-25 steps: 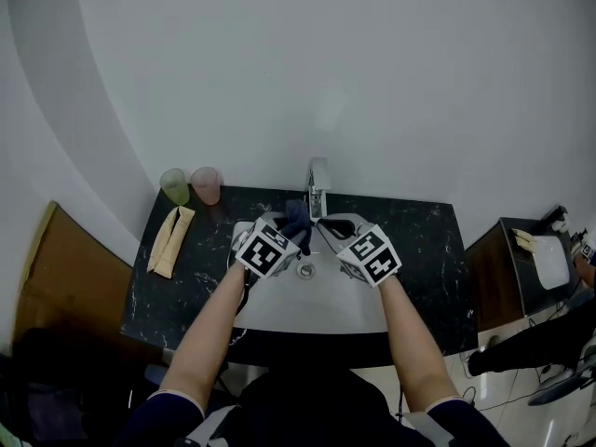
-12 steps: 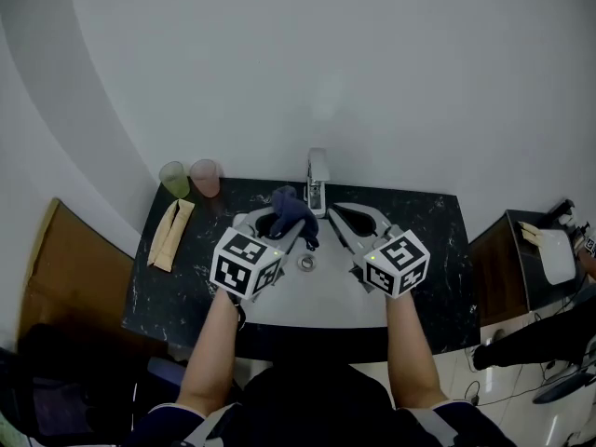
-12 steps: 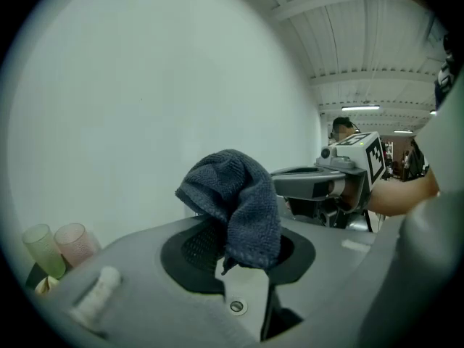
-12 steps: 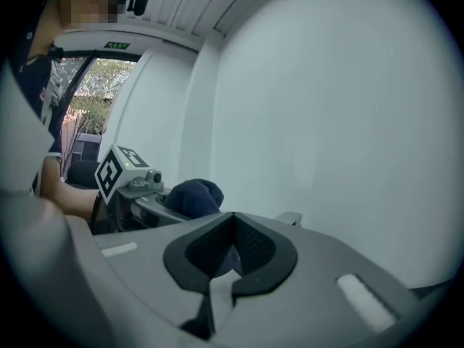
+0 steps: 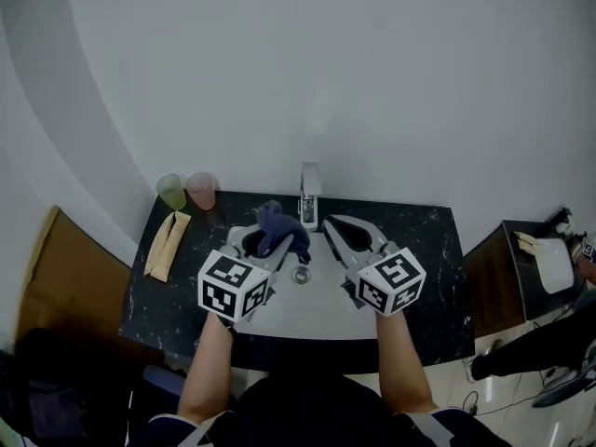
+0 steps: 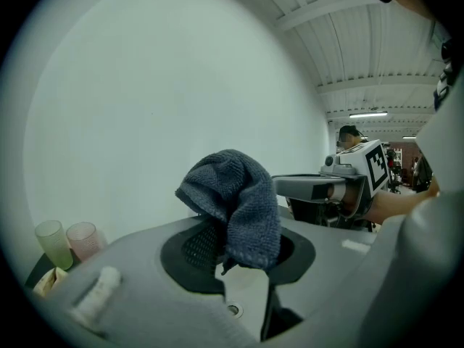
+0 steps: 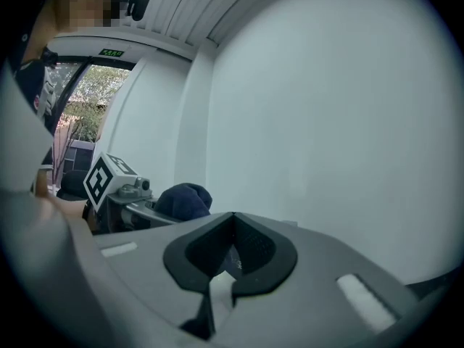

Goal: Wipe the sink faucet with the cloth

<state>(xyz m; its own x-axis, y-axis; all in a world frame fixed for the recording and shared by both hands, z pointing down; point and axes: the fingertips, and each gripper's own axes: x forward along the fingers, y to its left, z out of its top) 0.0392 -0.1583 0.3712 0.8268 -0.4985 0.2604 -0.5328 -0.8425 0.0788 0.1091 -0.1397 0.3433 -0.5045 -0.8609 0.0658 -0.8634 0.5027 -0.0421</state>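
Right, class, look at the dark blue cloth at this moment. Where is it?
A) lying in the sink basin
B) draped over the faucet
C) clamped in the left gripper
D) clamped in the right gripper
C: in the left gripper view the dark blue cloth is pinched between the jaws of the left gripper and droops over them, while the right gripper is shut with nothing in it.

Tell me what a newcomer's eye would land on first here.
The dark blue cloth draws the eye first: it is bunched in the left claw, held over the white sink just left of the faucet. Beside it, the right claw is shut and empty. At the dark counter's back left corner stand a green cup and a pink cup.
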